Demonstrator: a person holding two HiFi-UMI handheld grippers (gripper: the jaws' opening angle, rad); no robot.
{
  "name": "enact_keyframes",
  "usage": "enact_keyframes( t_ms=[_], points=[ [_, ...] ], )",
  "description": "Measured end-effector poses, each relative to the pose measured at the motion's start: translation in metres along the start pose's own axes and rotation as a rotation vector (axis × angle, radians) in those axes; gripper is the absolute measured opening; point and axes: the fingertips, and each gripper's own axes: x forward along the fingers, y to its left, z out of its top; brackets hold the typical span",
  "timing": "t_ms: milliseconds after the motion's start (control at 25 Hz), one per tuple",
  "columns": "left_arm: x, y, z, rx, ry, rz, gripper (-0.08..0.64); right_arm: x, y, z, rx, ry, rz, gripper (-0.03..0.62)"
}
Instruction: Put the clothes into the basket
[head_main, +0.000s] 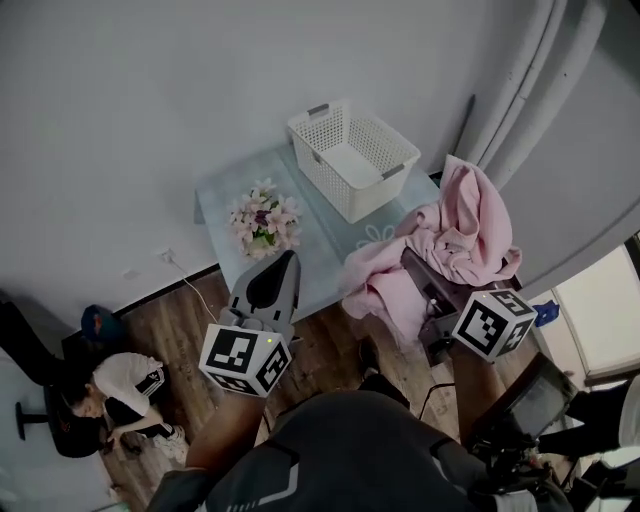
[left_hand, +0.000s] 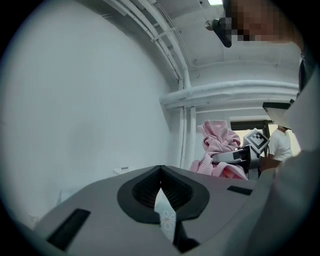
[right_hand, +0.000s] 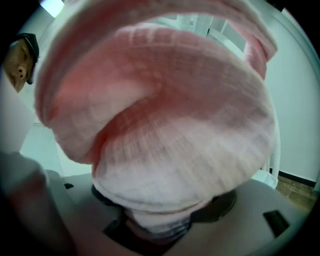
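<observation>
A white slatted basket (head_main: 352, 157) stands empty at the far end of the pale table (head_main: 225, 192). My right gripper (head_main: 412, 262) is shut on a pink garment (head_main: 455, 235) and holds it up over the table's near right corner, short of the basket. The cloth drapes over the jaws and fills the right gripper view, where the pink garment (right_hand: 160, 120) is pinched in the right gripper (right_hand: 159, 222). My left gripper (head_main: 290, 260) hovers at the table's near edge, shut and holding nothing. In the left gripper view the left gripper (left_hand: 161, 174) points toward the pink garment (left_hand: 220, 142).
A bunch of pink and white flowers (head_main: 263, 222) lies on the table left of the basket. White pipes (head_main: 520, 90) run up the wall at the right. A person (head_main: 115, 395) sits on the wooden floor at lower left.
</observation>
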Motion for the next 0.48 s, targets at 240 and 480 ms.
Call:
enact_keyframes(
  t_ms=[240, 480],
  points=[
    [0.03, -0.001, 0.007, 0.037, -0.032, 0.058, 0.006, 0.022, -0.03, 0.016, 0.003, -0.009, 0.067, 0.365],
    [0.11, 0.013, 0.016, 0.037, 0.001, 0.15, 0.008, 0.075, -0.101, 0.057, 0.074, 0.031, 0.124, 0.365]
  ],
)
